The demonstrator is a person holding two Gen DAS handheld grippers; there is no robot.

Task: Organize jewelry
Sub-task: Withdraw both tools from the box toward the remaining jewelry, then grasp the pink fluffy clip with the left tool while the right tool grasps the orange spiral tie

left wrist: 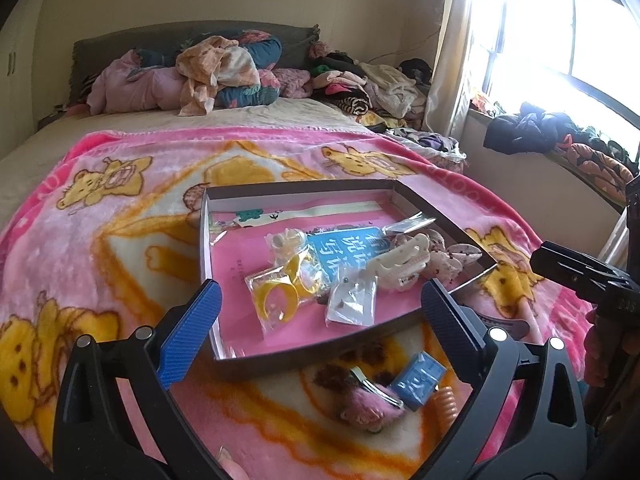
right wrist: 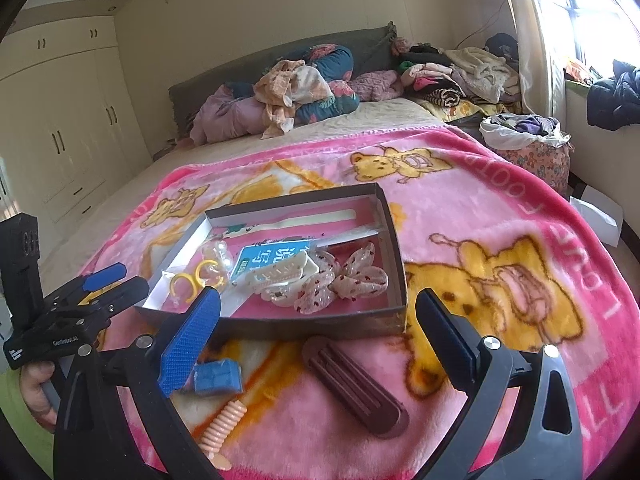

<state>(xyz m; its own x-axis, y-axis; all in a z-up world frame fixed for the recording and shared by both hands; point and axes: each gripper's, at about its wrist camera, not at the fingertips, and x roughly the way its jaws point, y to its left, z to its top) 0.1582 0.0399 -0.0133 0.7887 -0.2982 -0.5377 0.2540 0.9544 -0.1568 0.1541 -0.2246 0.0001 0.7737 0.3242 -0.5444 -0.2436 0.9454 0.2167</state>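
A shallow dark cardboard box [left wrist: 304, 186] [right wrist: 280, 324] lies on the pink blanket. In it are bagged yellow hoops [left wrist: 280, 296] [right wrist: 188, 280], a small clear earring bag [left wrist: 352, 300], a white hair claw [left wrist: 400, 264] [right wrist: 276, 274], a blue card [left wrist: 344, 248] and a speckled bow [left wrist: 452, 256] [right wrist: 352, 280]. My left gripper [left wrist: 320, 320] [right wrist: 116, 280] stands open over the box's near edge, holding nothing. My right gripper [right wrist: 320, 336] [left wrist: 560, 264] is open above a brown hair clip [right wrist: 356, 384] that lies on the blanket.
On the blanket in front of the box lie a pink fluffy clip [left wrist: 368, 404], a small blue box [left wrist: 418, 380] [right wrist: 218, 378] and a peach coil tie [left wrist: 446, 404] [right wrist: 222, 424]. Piled clothes [left wrist: 224, 72] cover the bed's far end. A window sill [left wrist: 560, 136] runs along the right.
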